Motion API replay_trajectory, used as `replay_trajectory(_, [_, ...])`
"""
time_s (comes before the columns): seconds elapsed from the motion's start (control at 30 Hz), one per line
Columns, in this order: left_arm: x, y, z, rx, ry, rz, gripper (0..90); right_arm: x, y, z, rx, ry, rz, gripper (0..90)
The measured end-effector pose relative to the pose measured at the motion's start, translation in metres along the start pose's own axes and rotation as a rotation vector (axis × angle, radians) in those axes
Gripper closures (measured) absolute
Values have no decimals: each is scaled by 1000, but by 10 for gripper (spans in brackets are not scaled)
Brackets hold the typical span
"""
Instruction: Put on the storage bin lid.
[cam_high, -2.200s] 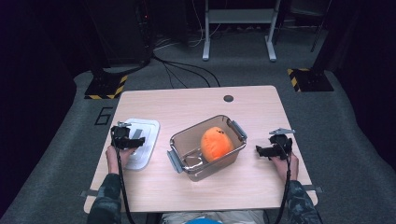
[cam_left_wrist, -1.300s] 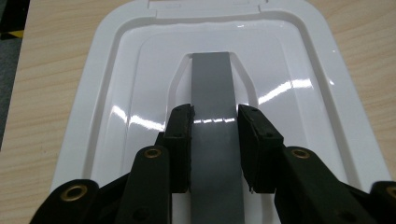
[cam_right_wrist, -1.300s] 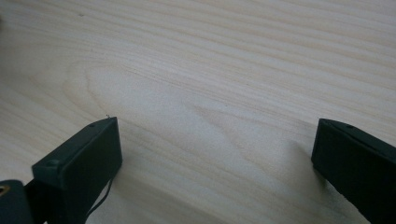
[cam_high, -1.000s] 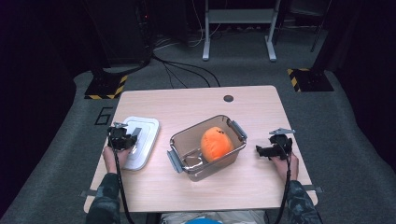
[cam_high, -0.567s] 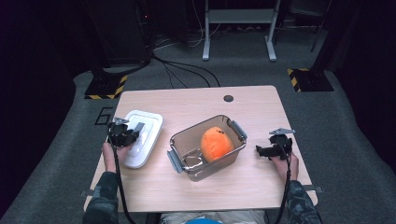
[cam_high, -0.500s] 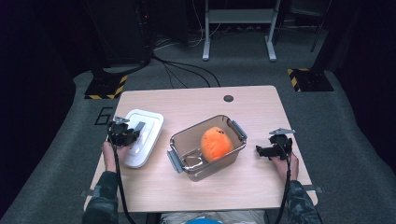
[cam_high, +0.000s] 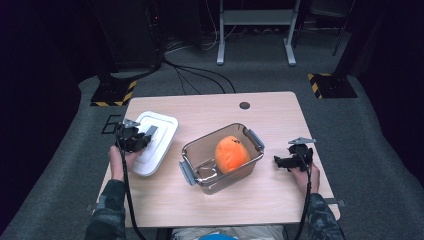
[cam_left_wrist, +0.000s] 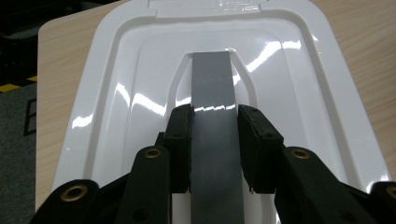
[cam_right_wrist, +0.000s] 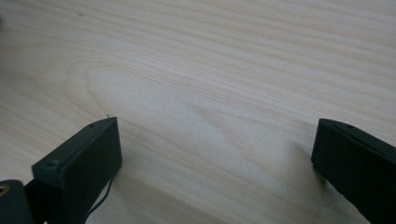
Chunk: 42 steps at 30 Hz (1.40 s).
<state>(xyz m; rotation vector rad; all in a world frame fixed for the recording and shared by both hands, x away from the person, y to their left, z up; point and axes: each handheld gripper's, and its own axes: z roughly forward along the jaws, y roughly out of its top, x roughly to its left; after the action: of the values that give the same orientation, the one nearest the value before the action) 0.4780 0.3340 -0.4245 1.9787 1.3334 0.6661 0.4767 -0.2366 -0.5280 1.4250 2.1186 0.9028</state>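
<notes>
A white lid (cam_high: 152, 142) with a grey handle strip (cam_left_wrist: 214, 116) is at the table's left. My left gripper (cam_high: 133, 137) is shut on that grey handle, its pads (cam_left_wrist: 180, 140) pressing both sides, and it holds the lid tilted above the table. A clear plastic box (cam_high: 222, 158) with grey side latches stands in the middle, and an orange ball-like object (cam_high: 231, 153) lies inside it. My right gripper (cam_high: 290, 160) rests low over the bare wood at the right, jaws wide apart (cam_right_wrist: 215, 163) with nothing between them.
The light wood table (cam_high: 215, 112) has a small dark round hole (cam_high: 244, 105) near its far edge. Grey carpet, cables and a metal stand lie beyond the table. Bare wood shows in front of the box and at the far side.
My left gripper has lifted the white lid and carried it a little away from me and to the left. The right gripper and the box have stayed still.
</notes>
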Motion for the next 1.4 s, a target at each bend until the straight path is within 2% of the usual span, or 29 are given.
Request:
replay_trajectory(0.37, [-3, 19, -11, -5, -12, 43, 666, 0, 0, 0, 0, 1, 0, 10])
replay_trajectory(0.43, [-4, 23, -12, -20, -16, 37, 666, 0, 0, 0, 0, 2, 1, 11])
replay_trajectory(0.83, [-8, 42, -22, -22, -44, 66, 666, 0, 0, 0, 0, 3, 0, 11])
replay_trajectory(0.9, [-10, 47, -25, -34, -50, 67, 666, 0, 0, 0, 0, 2, 0, 11])
replay_trajectory(1.1, [-17, 64, -34, -45, -76, 107, 666, 0, 0, 0, 0, 2, 0, 11])
replay_trajectory(1.17, [-21, 68, -36, -55, -90, 103, 666, 0, 0, 0, 0, 2, 0, 11])
replay_trajectory(1.33, [-31, 78, -41, -68, -123, 132, 665, 0, 0, 0, 0, 2, 0, 11])
replay_trajectory(1.4, [-35, 81, -43, -73, -139, 132, 665, 0, 0, 0, 0, 2, 0, 11])
